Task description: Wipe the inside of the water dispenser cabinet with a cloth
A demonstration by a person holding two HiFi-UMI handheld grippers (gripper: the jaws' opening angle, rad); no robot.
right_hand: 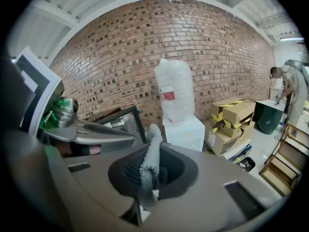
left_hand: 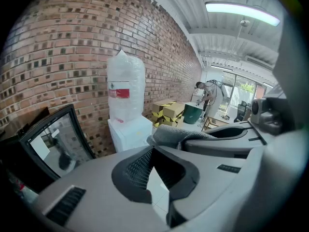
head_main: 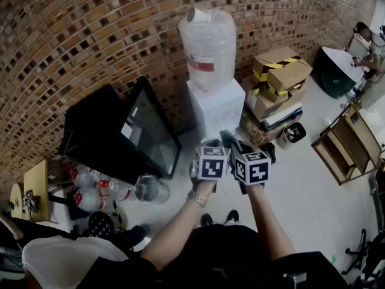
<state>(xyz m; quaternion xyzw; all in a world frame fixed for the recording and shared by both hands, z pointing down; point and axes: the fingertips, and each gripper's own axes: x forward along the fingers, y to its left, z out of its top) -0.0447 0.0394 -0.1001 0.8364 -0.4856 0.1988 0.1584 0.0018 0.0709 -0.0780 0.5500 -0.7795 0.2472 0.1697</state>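
Observation:
The white water dispenser stands against the brick wall with a big clear bottle on top. It also shows in the left gripper view and the right gripper view. Both grippers are held side by side in front of it, some way off. My right gripper is shut on a grey textured cloth, which hangs between the jaws. The cloth also shows in the left gripper view. My left gripper has its tips together with nothing in them.
A black cabinet with a glass door leans at the dispenser's left, with clear bottles on the floor by it. Taped cardboard boxes sit at the dispenser's right. Further right are a dark green bin, a wooden shelf and a person.

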